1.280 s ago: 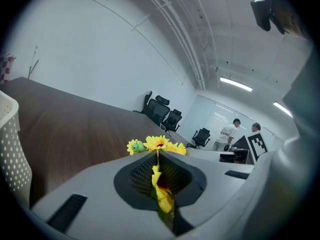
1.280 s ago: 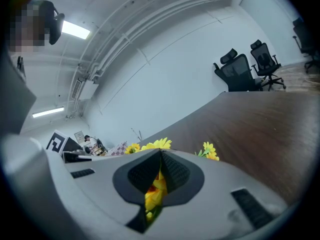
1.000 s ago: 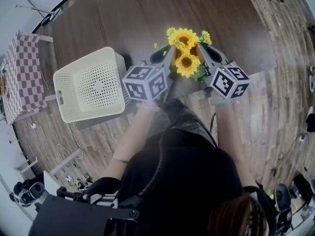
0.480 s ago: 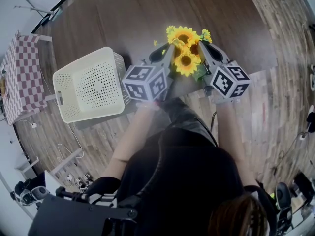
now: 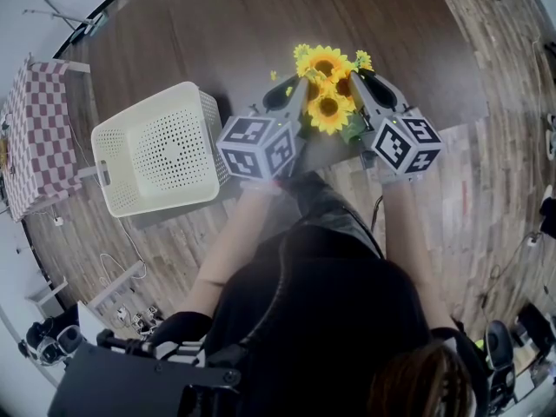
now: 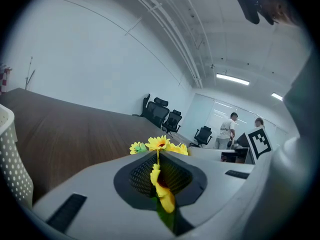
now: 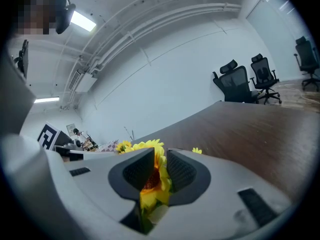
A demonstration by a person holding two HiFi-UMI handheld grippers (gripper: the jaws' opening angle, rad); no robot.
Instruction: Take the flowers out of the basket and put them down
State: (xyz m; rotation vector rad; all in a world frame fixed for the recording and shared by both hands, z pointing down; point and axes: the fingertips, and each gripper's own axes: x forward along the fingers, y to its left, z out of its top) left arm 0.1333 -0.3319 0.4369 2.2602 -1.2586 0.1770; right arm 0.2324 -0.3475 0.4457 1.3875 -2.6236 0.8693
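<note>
head view, sunflowers: a bunch of yellow sunflowers is out of the basket, held over the near edge of the dark table, right between the two grippers.
head view, basket: the cream perforated basket stands on the table with its mouth up, just left of the left gripper and apart from the sunflowers.
head view, left gripper: the left gripper points away from the person, its tip against the left side of the bunch.
head view, right gripper: the right gripper mirrors it on the right side of the bunch.
head view, surroundings: a checked cloth covers a small stand at far left, on the plank floor.
left gripper view, jaws: the jaws are pressed together, with yellow petals and a green bit of the sunflowers pinched in the narrow seam between the dark pads.
left gripper view, beyond: more blooms stick up past the tips, the basket wall shows at the left edge, and office chairs stand behind the table.
right gripper view, jaws: the jaws are opening. A sunflower head sits in the gap between the pads, which no longer clamp it.
right gripper view, beyond: other blooms rise behind the tips, with the brown table stretching to the right.
</note>
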